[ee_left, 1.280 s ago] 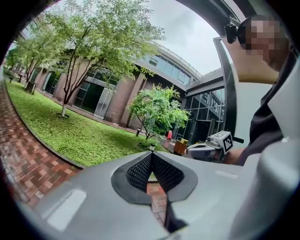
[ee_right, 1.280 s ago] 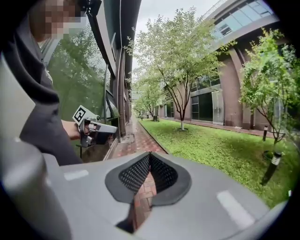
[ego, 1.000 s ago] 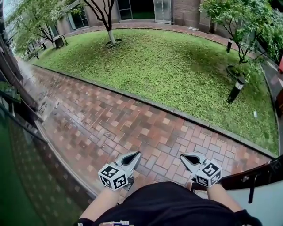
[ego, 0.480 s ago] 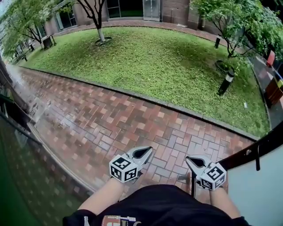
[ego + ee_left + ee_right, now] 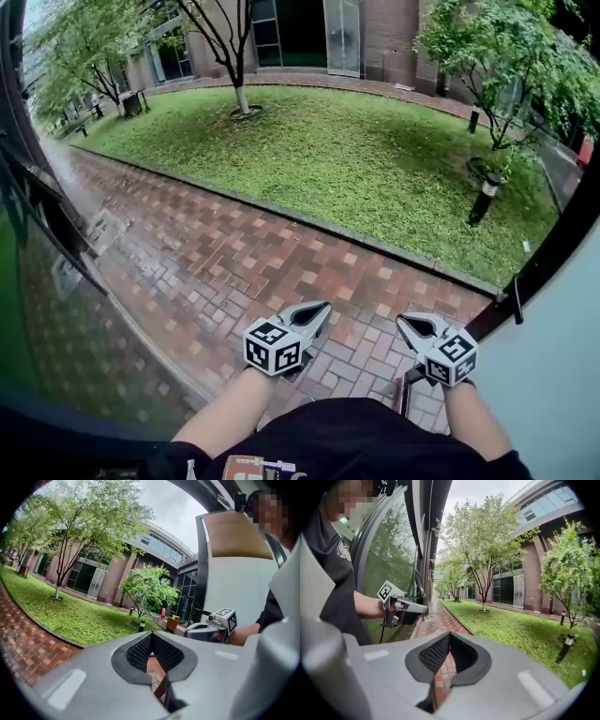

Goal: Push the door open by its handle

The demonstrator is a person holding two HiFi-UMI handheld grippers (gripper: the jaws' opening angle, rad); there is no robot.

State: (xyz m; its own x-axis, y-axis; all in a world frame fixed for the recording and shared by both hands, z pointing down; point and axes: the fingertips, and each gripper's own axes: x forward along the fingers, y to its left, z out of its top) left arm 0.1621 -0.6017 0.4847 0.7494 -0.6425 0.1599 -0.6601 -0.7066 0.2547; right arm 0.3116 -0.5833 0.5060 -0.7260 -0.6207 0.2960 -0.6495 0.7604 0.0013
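Your left gripper (image 5: 319,310) and your right gripper (image 5: 406,324) were both held low in front of you, side by side and apart, over the wet brick path (image 5: 234,262). Both pointed out towards the lawn (image 5: 356,159).

In the left gripper view, your left gripper's (image 5: 150,635) ribbed pads were pressed together at the tips with nothing between them. The right gripper view showed the same for your right gripper (image 5: 449,635): jaws together and empty, with only bricks visible through the small gap lower down.

The door (image 5: 562,375) stood at your right as a pale panel with a dark edge running diagonally up the head view. Your right gripper was close beside the lower end of that edge. A small dark piece (image 5: 517,300) hung from the edge further up. It was probably the handle, though it was too small to be sure. It was clear of both sets of jaws, and neither gripper was on it.

A glass wall (image 5: 37,281) in dark frames ran along your left. Past the path, the lawn held trees (image 5: 506,47) and a short bollard lamp (image 5: 483,199), with a brick building (image 5: 375,28) behind.
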